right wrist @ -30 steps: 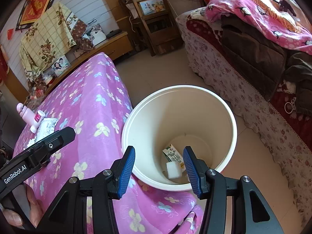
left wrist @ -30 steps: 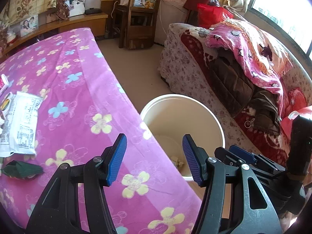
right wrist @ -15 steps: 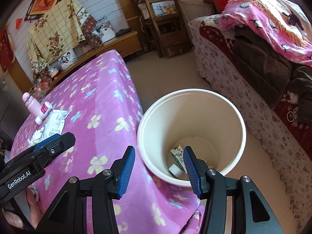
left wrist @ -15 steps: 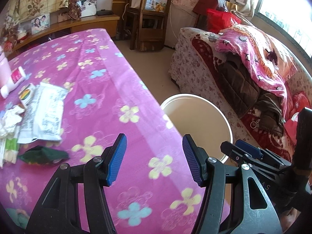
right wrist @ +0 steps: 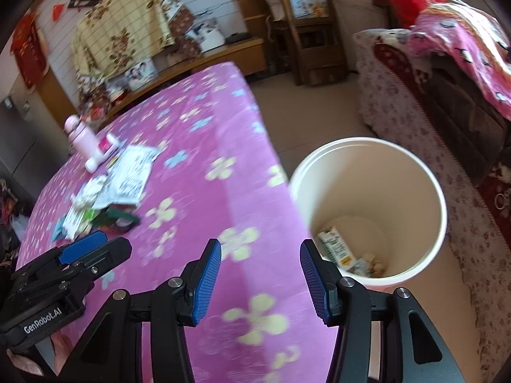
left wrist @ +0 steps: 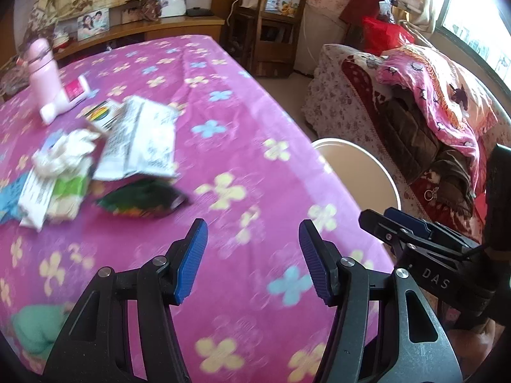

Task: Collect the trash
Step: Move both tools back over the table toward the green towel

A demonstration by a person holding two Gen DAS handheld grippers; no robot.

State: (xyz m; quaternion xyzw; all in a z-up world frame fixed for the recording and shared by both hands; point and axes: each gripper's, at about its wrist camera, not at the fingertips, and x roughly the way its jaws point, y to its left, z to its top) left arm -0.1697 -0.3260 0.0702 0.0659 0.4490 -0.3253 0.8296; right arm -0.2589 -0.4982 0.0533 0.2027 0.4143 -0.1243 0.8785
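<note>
Since the earlier frames, both my grippers have swung from the bucket toward the table. My left gripper (left wrist: 252, 258) and right gripper (right wrist: 260, 279) hover with fingers apart, holding nothing. Only the right view shows a carton inside the white bucket (right wrist: 428, 172). The trash pile (left wrist: 105, 156), blurred wrappers and crumpled tissue, lies on the pink floral tablecloth (left wrist: 242, 134).

This was a lived-in home: ahead of the fingers lay a flowered pink tablecloth (left wrist: 242, 146), beyond it family photos (left wrist: 93, 24) on a sideboard, rightward a blanket-draped sofa (right wrist: 447, 73).
</note>
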